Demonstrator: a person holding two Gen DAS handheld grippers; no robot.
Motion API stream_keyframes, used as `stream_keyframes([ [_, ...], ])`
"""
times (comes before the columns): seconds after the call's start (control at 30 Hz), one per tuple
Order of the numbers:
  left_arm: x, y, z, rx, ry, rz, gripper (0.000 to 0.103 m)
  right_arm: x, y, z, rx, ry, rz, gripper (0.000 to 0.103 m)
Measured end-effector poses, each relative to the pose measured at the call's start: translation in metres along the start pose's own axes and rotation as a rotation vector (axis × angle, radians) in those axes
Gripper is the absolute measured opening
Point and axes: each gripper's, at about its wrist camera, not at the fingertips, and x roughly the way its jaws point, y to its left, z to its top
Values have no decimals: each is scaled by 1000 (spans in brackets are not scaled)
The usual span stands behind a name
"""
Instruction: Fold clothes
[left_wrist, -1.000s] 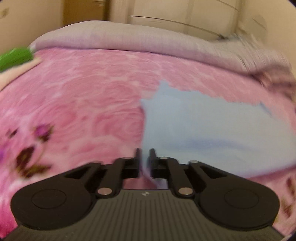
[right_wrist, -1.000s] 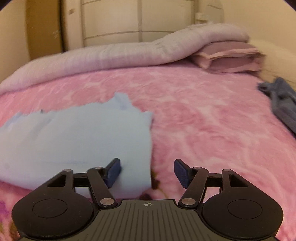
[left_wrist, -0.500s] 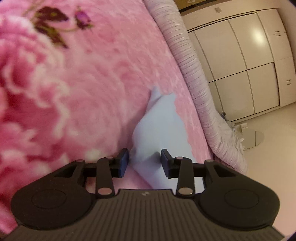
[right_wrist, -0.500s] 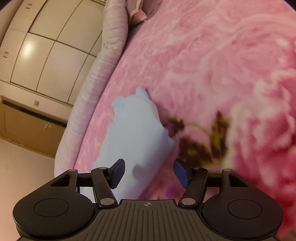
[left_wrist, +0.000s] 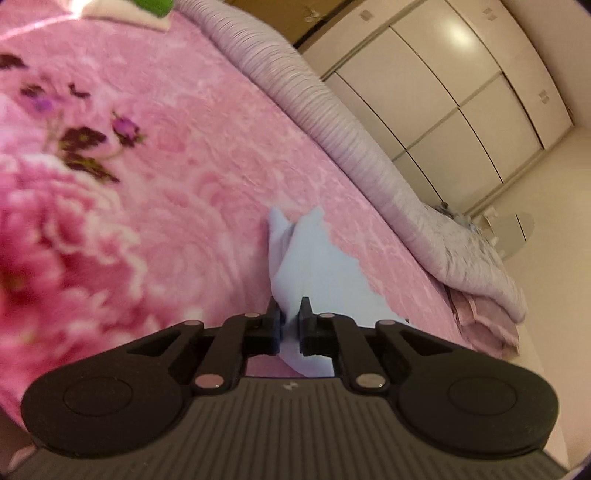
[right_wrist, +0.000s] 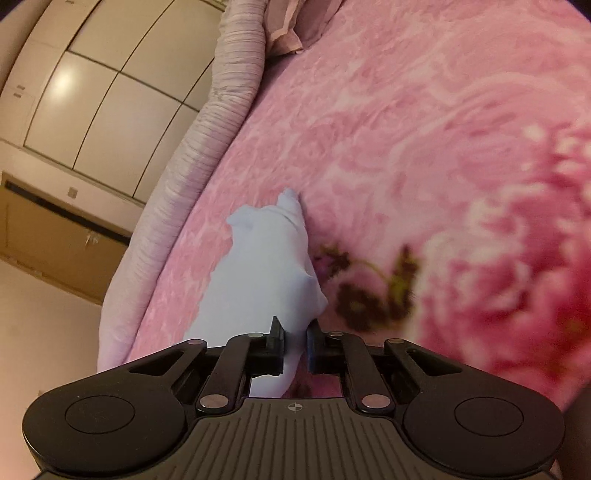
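A light blue garment (left_wrist: 314, 266) lies on the pink floral bedspread (left_wrist: 166, 166). My left gripper (left_wrist: 290, 317) is shut on the near left edge of the garment. The same garment shows in the right wrist view (right_wrist: 266, 266), where my right gripper (right_wrist: 294, 332) is shut on its near right edge. Both wrist views are rolled sideways, so the bed runs diagonally. The cloth stretches away from each gripper toward the far side of the bed.
A rolled lilac quilt (left_wrist: 369, 155) lies along the far edge of the bed, with mauve pillows (right_wrist: 295, 26) at its end. White wardrobe doors (left_wrist: 461, 92) stand behind. A green item (left_wrist: 153, 5) lies at the bed's far left corner.
Both grippers have rolled sideways and closed: the right from wide open, the left after reopening half a second ago. Each now pinches a near edge of the blue garment.
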Motion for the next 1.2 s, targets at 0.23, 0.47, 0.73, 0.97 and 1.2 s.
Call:
stream_keyframes([
  [0.23,-20,20,-16,48,95,93,12,-26,-10,-18,-180,44,-108,20],
  [0.47,-23,-29,29,373,26,137,34,-36,46,-5,-604,-80,-209,31],
  [0.73,100,-54,75,356,198,38,36,65,88,43,-745,96,-93,32],
  [0.97,169,-40,85,291,285,68,32,147,88,70,-728,198,-82,32],
  [1.2,164,-42,85,340,195,-43,7,144,83,92,-688,134,27,5],
])
